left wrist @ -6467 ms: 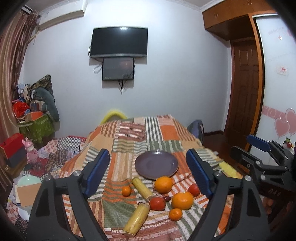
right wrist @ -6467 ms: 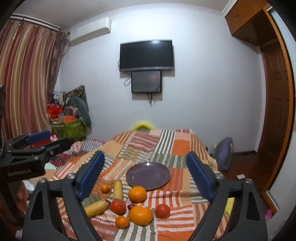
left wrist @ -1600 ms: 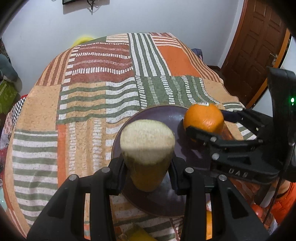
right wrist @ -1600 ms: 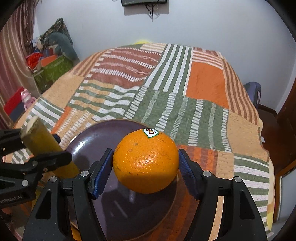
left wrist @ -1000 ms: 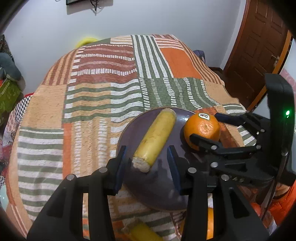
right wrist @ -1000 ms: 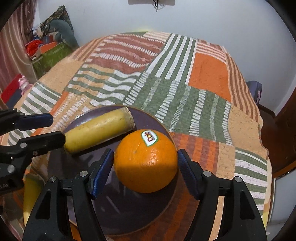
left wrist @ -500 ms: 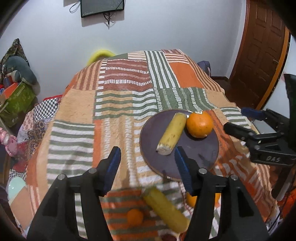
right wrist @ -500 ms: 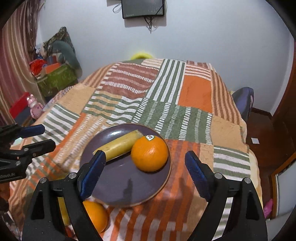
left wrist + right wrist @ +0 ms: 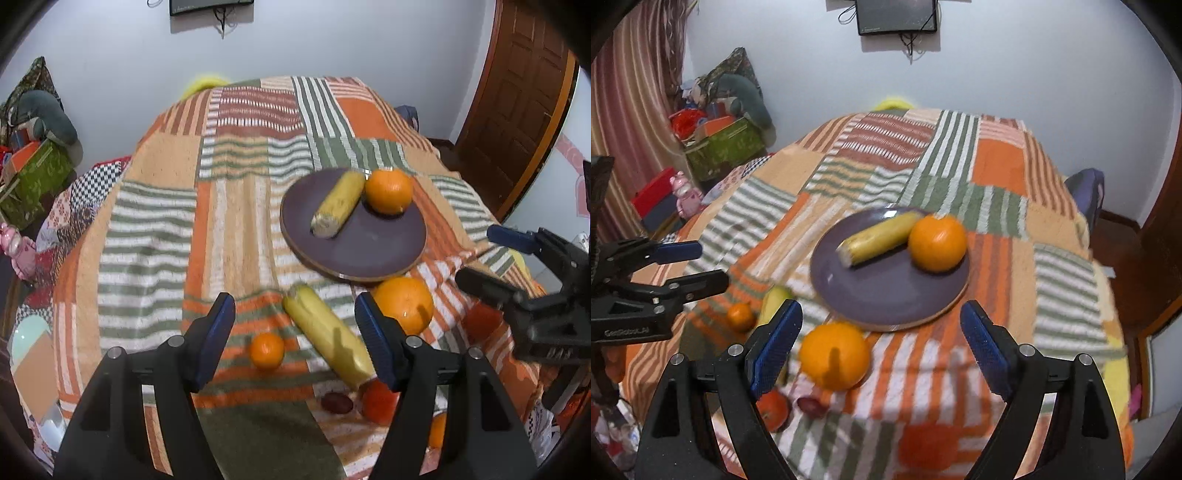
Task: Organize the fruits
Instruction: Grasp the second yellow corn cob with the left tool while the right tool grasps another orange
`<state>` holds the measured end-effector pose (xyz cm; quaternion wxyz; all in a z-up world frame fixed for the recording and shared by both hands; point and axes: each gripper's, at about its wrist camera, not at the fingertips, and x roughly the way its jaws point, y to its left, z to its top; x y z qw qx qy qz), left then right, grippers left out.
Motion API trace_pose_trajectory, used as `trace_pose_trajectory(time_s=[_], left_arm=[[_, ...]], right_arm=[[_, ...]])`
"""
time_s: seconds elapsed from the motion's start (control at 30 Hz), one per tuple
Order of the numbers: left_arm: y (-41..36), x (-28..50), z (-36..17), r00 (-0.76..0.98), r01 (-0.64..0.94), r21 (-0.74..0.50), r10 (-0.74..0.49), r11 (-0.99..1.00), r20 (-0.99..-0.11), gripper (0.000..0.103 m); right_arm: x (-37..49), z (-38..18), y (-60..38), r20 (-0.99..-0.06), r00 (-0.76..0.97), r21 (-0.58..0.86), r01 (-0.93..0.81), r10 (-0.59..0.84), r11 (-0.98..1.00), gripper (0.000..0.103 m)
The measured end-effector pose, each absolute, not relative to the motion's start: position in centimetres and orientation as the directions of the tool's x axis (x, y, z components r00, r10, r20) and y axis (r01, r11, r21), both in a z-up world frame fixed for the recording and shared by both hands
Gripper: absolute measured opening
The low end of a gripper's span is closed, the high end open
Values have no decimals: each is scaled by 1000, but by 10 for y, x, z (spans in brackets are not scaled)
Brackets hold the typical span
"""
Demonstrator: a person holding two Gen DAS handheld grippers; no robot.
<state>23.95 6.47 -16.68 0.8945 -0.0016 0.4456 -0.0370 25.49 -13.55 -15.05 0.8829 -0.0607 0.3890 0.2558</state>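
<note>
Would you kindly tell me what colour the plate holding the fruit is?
The plate is dark purple with a pale rim, shown best in the right wrist view.

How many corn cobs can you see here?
2: one corn cob lies on the purple plate beside an orange; another cob lies on the blanket nearer the camera.

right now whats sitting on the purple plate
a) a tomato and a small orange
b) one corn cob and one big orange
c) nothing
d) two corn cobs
b: the purple plate holds a single corn cob lying beside one big orange; the other corn cob and the second big orange lie on the blanket, off the plate.
</note>
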Motion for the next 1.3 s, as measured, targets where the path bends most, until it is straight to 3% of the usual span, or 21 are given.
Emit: trace_pose_trajectory(time_s=[0.23,0.53,0.67,0.77,1.3], left_arm=[[68,233,-188,568,47,-70,-84,996,-819,66],[58,236,-208,526,84,-104,-133,991,-840,48],[53,238,-213,514,94,-129,-159,987,-843,48],[48,239,-217,507,100,-140,-171,985,-845,47],[35,259,-234,484,64,-110,-128,992,-866,47]], right_arm=[[247,-181,-123,-760,493,142,-508,423,849,86],[253,-207,-110,-795,438,161,-515,420,842,81],[255,-217,-108,-806,402,188,-523,435,831,74],[256,-220,-107,-808,378,210,-531,451,821,61],[255,-188,-154,-750,492,186,-483,441,856,59]])
